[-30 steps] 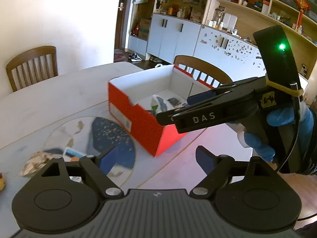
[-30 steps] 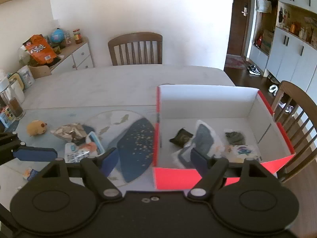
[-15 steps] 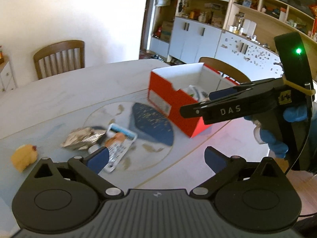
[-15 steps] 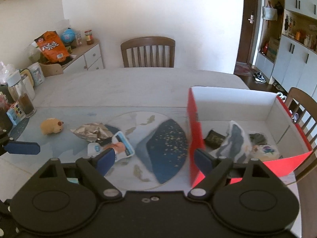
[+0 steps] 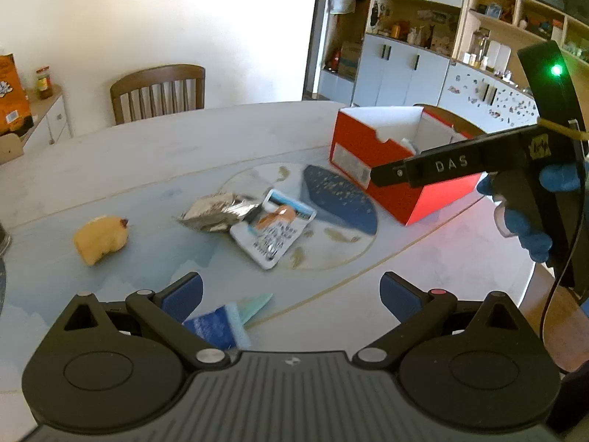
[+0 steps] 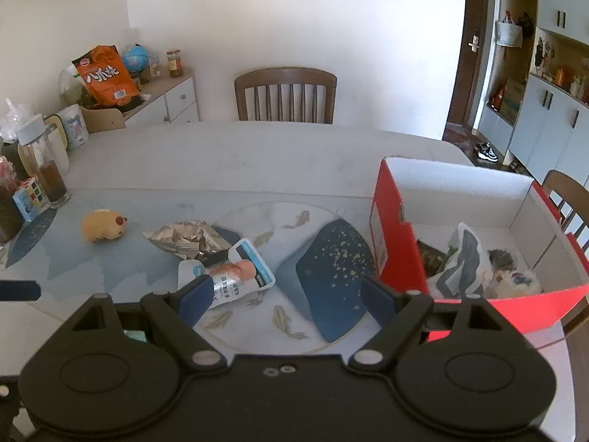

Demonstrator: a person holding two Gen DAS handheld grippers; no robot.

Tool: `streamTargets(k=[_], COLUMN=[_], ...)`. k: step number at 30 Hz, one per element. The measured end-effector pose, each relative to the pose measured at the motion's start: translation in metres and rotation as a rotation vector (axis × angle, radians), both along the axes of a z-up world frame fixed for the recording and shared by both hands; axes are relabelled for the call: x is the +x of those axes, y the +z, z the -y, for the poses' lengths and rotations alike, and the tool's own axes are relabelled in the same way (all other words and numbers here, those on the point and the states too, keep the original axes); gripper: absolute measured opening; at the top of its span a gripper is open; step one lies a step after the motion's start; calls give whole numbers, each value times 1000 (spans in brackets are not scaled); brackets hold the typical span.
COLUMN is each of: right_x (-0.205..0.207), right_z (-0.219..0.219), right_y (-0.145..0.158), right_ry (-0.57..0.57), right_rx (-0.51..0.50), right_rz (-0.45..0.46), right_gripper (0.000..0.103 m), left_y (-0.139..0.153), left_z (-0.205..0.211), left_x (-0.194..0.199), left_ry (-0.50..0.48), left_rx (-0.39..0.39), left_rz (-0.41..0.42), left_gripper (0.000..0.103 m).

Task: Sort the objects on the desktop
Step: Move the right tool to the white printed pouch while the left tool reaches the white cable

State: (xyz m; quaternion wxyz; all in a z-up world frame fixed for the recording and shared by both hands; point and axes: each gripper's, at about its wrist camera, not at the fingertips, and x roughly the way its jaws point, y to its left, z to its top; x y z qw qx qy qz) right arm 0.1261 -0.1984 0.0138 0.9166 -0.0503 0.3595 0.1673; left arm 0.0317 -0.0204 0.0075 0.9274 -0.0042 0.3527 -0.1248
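Observation:
A red shoebox (image 5: pixel 383 154) (image 6: pixel 397 243) with a white inside stands on the table at the right and holds several small packets. On the table lie a yellow plush toy (image 5: pixel 101 239) (image 6: pixel 103 224), a crumpled silver wrapper (image 5: pixel 215 211) (image 6: pixel 184 237), a white printed pouch (image 5: pixel 274 230) (image 6: pixel 235 270) and a small blue packet (image 5: pixel 221 326). My left gripper (image 5: pixel 291 293) is open and empty above the blue packet. My right gripper (image 6: pixel 287 296) is open and empty, over the pouch and the round mat; its body also shows in the left wrist view (image 5: pixel 460 165).
A round fish-pattern mat (image 6: pixel 294 258) lies mid-table. Jars and a bottle (image 6: pixel 40 169) stand at the table's left edge. Wooden chairs (image 6: pixel 285 94) stand behind and to the right. A sideboard (image 6: pixel 158 99) with a snack bag is at the far left.
Both grippers have swung left, away from the shoebox and toward the loose items. The box has shifted to the right in both views. Both stayed open and empty.

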Motion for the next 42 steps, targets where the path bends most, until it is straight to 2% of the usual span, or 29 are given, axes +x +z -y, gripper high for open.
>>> streamTargets(k=[9, 19, 38, 42], right_x=[-7, -4, 14, 16], right_z=[-22, -29, -62, -78], right_y=[-24, -36, -73, -81], right_ry=[26, 48, 16, 38], right_rx=[-16, -43, -41, -48], right_rz=[-21, -26, -6, 2], right_gripper=[87, 87, 88, 90], left_y=[-30, -58, -94, -98], left_z=[-13, -26, -54, -55], left_x=[-18, -23, -25, -26], left_ry=[63, 145, 96, 92], left_rx=[-5, -11, 21, 28], left_rz=[-49, -79, -1, 10], left_gripper=[103, 103, 100, 93])
